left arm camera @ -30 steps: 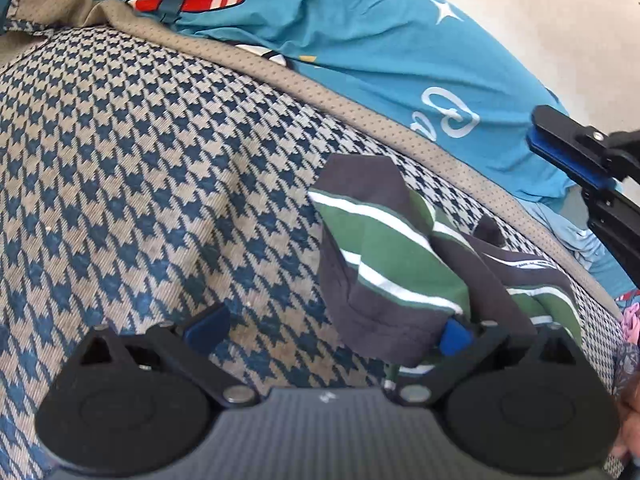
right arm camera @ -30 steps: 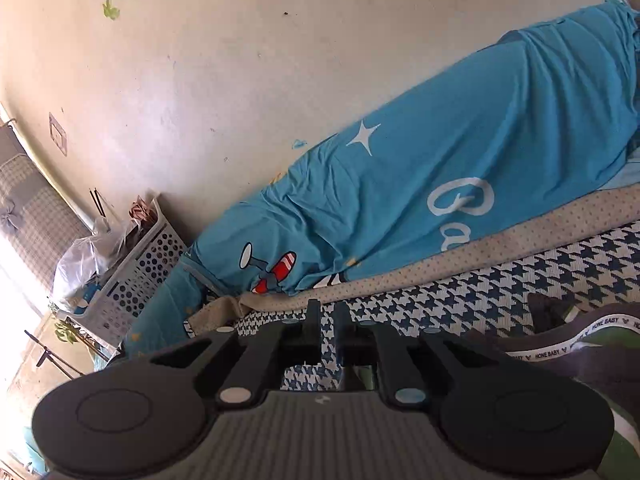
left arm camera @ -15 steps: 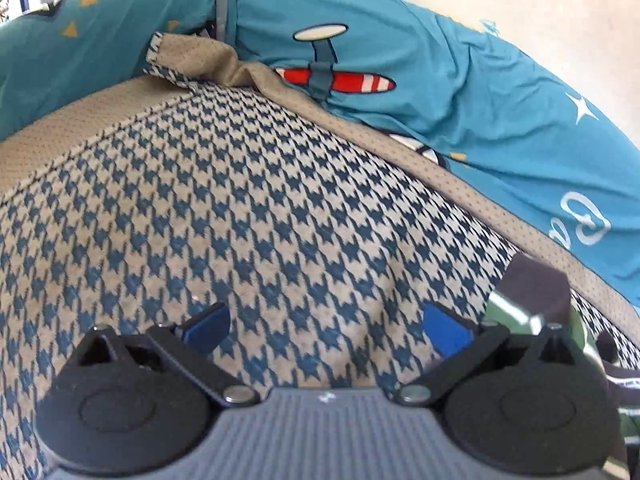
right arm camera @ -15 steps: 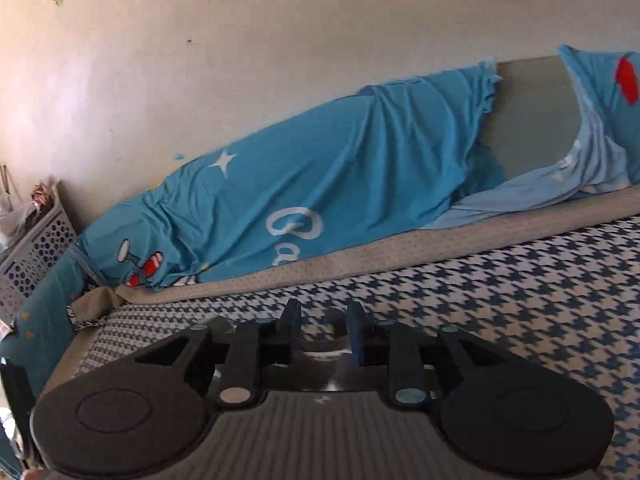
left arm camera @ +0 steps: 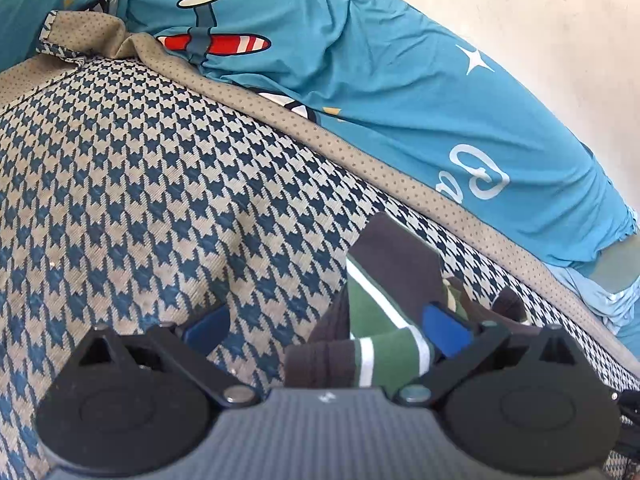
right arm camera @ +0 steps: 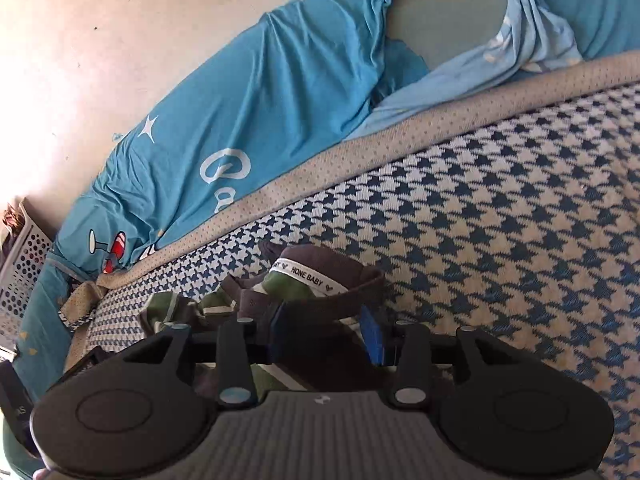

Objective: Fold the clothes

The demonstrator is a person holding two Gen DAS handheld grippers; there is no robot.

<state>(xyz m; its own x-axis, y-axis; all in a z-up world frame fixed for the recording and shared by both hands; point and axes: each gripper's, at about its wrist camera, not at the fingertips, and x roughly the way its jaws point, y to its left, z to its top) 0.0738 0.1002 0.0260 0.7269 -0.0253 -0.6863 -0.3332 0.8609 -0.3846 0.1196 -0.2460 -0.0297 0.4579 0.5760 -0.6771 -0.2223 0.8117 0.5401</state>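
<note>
Houndstooth bed cover [left arm camera: 160,184] under both grippers, teal printed sheet [left arm camera: 360,80] heaped behind it against a pale wall [right arm camera: 120,40].

On the cover lies a small striped garment [left arm camera: 384,312], brown, green and white, crumpled, its long axis running roughly along the cover's beige edge band [right arm camera: 400,136]. Its waistband [right arm camera: 308,274], printed with lettering, faces the right gripper [right arm camera: 324,332], whose fingers stand apart over the cloth. Spread wide, the left gripper [left arm camera: 324,324] has its right pad [left arm camera: 444,330] against the garment's striped end.
</note>
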